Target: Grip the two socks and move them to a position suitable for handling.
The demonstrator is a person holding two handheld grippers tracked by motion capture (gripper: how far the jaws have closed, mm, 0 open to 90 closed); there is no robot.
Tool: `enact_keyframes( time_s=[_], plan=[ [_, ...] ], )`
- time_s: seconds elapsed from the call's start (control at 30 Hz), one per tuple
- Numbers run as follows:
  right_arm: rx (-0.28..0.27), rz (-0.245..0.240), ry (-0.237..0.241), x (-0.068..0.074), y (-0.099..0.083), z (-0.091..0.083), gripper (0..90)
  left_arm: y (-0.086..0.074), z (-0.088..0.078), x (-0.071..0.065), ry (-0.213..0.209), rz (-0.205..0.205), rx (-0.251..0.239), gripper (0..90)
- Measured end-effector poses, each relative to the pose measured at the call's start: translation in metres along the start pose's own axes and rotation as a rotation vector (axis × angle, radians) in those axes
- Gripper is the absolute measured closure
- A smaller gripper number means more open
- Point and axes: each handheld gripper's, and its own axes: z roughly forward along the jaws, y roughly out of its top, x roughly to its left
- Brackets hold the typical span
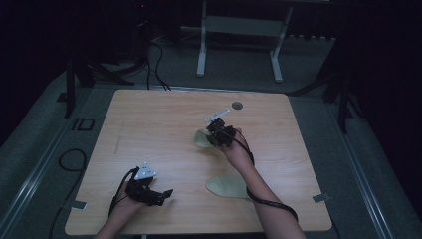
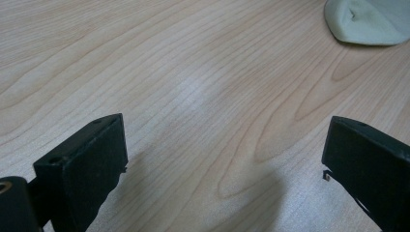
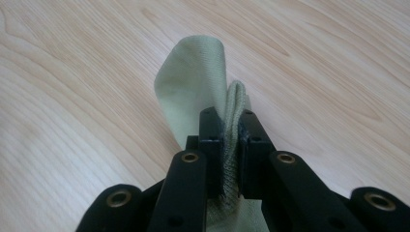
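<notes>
My right gripper is held a little above the middle of the wooden table, shut on the ribbed cuff of a pale green sock. In the right gripper view the jaws pinch the cuff, and the rest of the sock hangs folded down toward the wood. A second pale green sock lies flat near the front edge, beside the right forearm. My left gripper rests low at the front left, open, with bare wood between its jaws. The flat sock lies ahead of it, apart from it.
A round grey grommet sits near the table's far edge. Behind the table stand the white legs of a desk frame. Black cables lie on the floor at the left. A cable trails from the right gripper along the forearm.
</notes>
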Motion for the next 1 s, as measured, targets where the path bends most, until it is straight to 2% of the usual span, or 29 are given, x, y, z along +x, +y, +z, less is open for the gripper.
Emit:
enact_keyframes(
  time_s=[0.13, 0.23, 0.37, 0.57, 0.7, 0.73, 0.77, 0.83, 0.93, 1.0],
  plan=[
    [0.005, 0.015, -0.023, -0.011, -0.015, -0.014, 83.1, 0.0, 0.0, 0.0, 0.002, 0.0, 0.001, 2.1],
    [0.013, 0.036, -0.024, -0.019, -0.03, -0.023, 83.0, 0.001, 0.001, -0.001, -0.002, -0.001, 0.004, 2.1],
    [0.049, 0.07, -0.013, -0.027, -0.052, -0.029, 83.0, 0.001, 0.002, -0.003, -0.004, 0.004, 0.007, 2.1],
    [0.099, 0.11, -0.012, -0.036, -0.082, -0.017, 82.8, 0.001, 0.004, -0.004, -0.01, 0.004, 0.013, 2.1],
    [0.109, 0.12, -0.025, -0.038, -0.09, -0.01, 81.1, 0.002, 0.007, -0.006, -0.017, 0.021, 0.029, 2.1],
    [0.125, 0.116, -0.039, -0.037, -0.094, -0.004, 76.5, 0.003, 0.007, -0.007, -0.011, 0.031, 0.029, 3.8],
    [0.121, 0.112, -0.046, -0.037, -0.095, -0.003, 74.2, 0.003, 0.007, -0.007, -0.008, 0.036, 0.03, 4.1],
    [0.11, 0.11, -0.055, -0.036, -0.096, -0.003, 64.2, 0.004, 0.008, -0.008, -0.006, 0.041, 0.025, 4.1],
    [0.102, 0.101, -0.061, -0.034, -0.097, -0.002, 58.5, 0.007, 0.01, -0.009, -0.012, 0.046, 0.027, 4.1],
    [0.095, 0.103, -0.056, -0.031, -0.098, -0.001, 52.3, 0.01, 0.012, -0.011, -0.031, 0.051, 0.039, 4.1]
  ],
)
